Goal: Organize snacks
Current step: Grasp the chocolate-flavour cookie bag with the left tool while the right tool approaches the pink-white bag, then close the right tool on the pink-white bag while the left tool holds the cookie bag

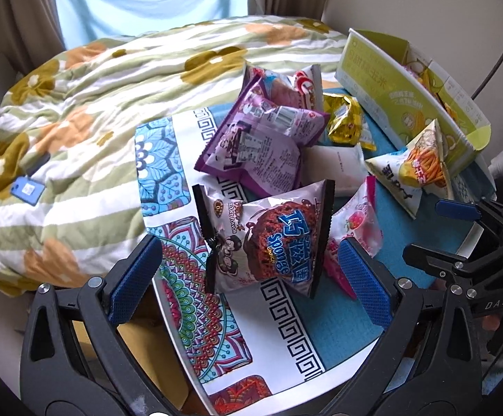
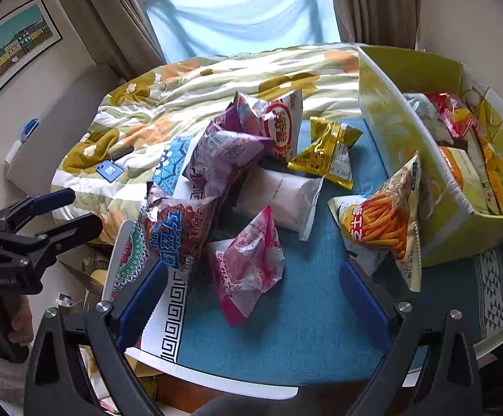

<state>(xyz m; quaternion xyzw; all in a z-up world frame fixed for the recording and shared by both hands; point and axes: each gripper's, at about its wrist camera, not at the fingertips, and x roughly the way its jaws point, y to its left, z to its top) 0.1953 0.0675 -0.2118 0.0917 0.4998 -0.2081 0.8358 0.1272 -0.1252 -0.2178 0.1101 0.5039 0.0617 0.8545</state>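
Observation:
Several snack bags lie heaped on a patterned mat (image 1: 286,315) (image 2: 286,329). A chocolate crunch bag (image 1: 268,239) (image 2: 178,228) stands between the fingers of my open left gripper (image 1: 248,277), untouched. A pink bag (image 2: 251,263) (image 1: 358,222) lies just ahead of my open right gripper (image 2: 251,308). Behind are purple bags (image 1: 261,145) (image 2: 223,156), a red-and-white bag (image 2: 279,124), a gold bag (image 1: 345,121) (image 2: 327,152), a white pack (image 2: 282,197) and a fries bag (image 1: 421,166) (image 2: 386,222). A green box (image 1: 407,90) (image 2: 407,159) at the right holds several snacks.
The mat rests beside a flowered quilt (image 1: 78,111) (image 2: 182,104) with a blue tag (image 1: 26,189) (image 2: 109,170) on it. Curtains and a window stand behind. A framed picture (image 2: 12,48) hangs on the left wall. A hand (image 2: 5,322) holds the left gripper's handle.

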